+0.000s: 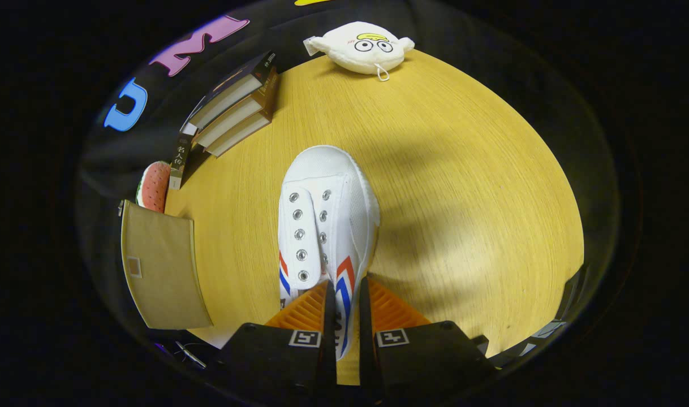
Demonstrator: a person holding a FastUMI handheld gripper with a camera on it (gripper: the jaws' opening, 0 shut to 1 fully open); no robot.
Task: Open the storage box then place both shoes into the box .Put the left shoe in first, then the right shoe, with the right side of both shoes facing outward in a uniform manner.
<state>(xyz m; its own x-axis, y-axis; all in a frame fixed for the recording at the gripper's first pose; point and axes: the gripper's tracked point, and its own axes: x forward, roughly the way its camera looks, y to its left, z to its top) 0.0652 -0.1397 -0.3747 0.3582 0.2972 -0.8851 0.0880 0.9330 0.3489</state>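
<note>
The white shoe (pixel 327 226) is held by the gripper (pixel 344 316): its fingers stand close together and both press on the side wall of the shoe near the heel opening, where the red and blue stripes are. The toe points away from the fingers, and the shoe seems to hang a little above the wooden table (pixel 463 198), though I cannot tell this for sure. The eyelets carry no laces.

To the left of the fingers stands a beige fabric thing (pixel 163 271), probably the storage box; whether it is open I cannot tell. Beyond it lie a watermelon-slice toy (pixel 154 185) and a stack of books (pixel 237 107), and far ahead a white plush toy (pixel 364 48).

In my judgement the task is at the carrying of one shoe. Which shoe this is I cannot decide, so at least placing it in the box is left.
</note>
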